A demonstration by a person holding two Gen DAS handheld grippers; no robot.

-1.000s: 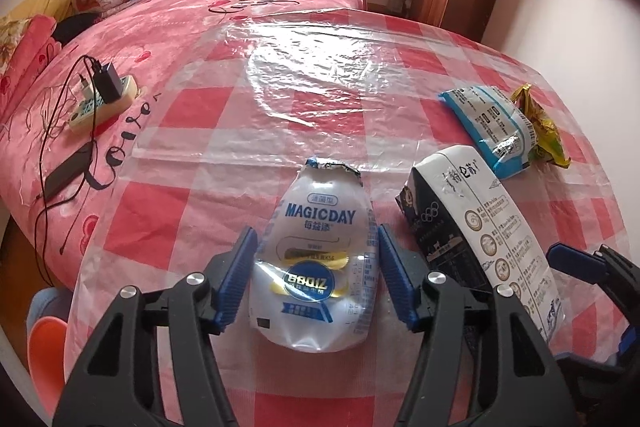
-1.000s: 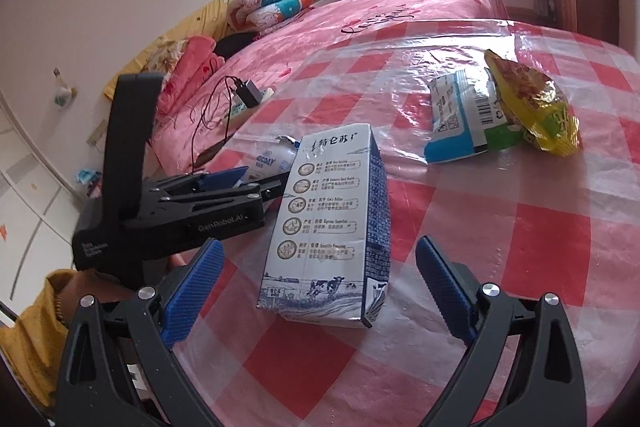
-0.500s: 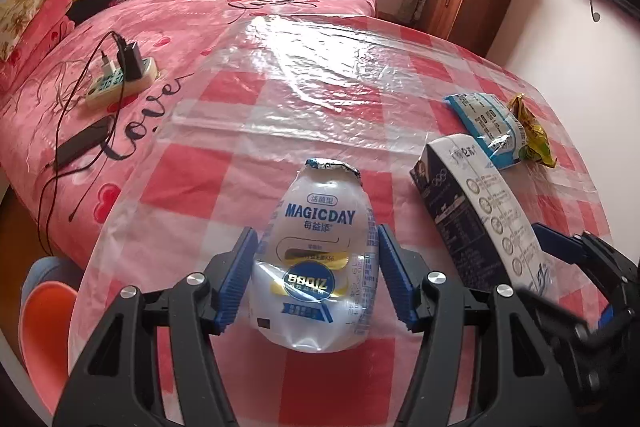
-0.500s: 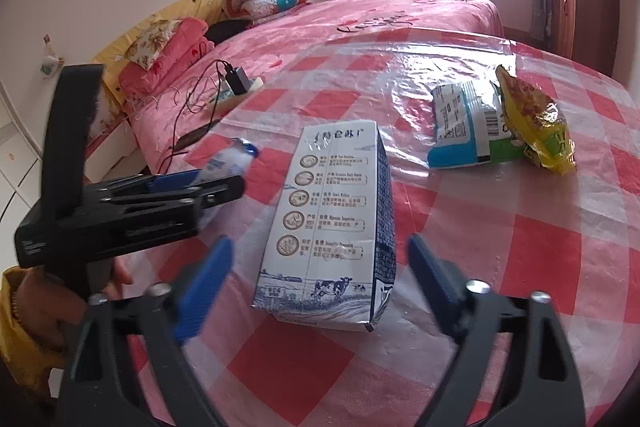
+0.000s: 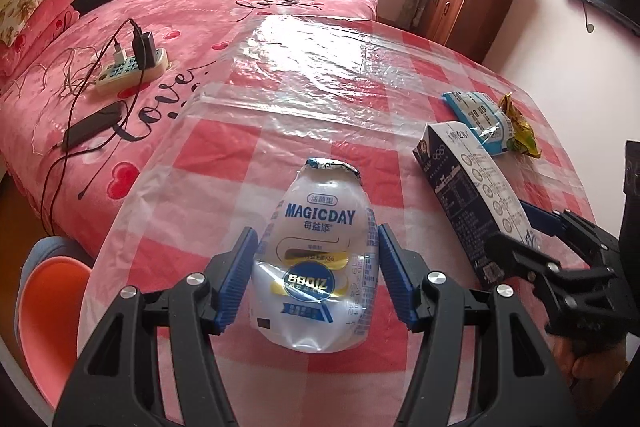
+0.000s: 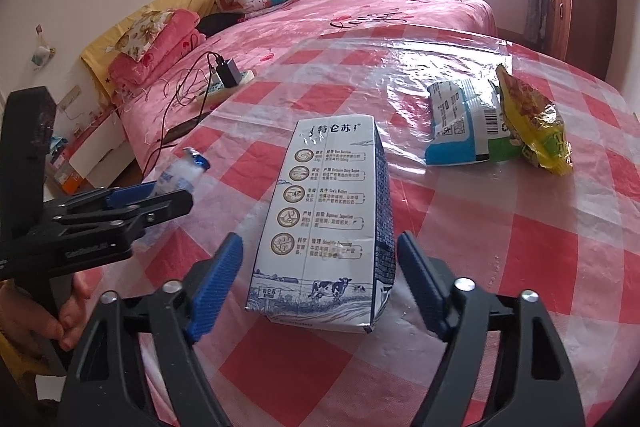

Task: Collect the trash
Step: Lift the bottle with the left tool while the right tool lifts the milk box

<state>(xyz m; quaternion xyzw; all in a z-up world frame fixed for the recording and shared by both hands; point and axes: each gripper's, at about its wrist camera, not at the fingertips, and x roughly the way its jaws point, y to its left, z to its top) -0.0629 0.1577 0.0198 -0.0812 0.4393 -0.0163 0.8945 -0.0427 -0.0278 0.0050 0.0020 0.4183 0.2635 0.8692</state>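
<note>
A clear MAGICDAY drink bottle [image 5: 320,227] with a torn foil top is clamped between the blue pads of my left gripper [image 5: 316,275], which is shut on it just above the checked table [image 5: 320,99]. The right wrist view shows that bottle [image 6: 180,175] and the left gripper [image 6: 132,203] at the left. A white and blue milk carton [image 6: 328,203] lies flat between the fingers of my right gripper [image 6: 320,283]. Its jaws are closing, with a gap still on both sides of the carton. The carton [image 5: 472,187] also appears at the right of the left wrist view.
A blue-white wrapper [image 6: 460,123] and a yellow snack bag [image 6: 532,123] lie together at the table's far right. Beyond the table is a pink bed with a power strip and charger [image 5: 132,67] and a phone [image 5: 92,127]. An orange stool [image 5: 48,295] stands low left.
My left gripper has carried the bottle leftward, away from the carton and toward the table's edge. The right gripper's fingers have drawn in around the carton, which has not moved.
</note>
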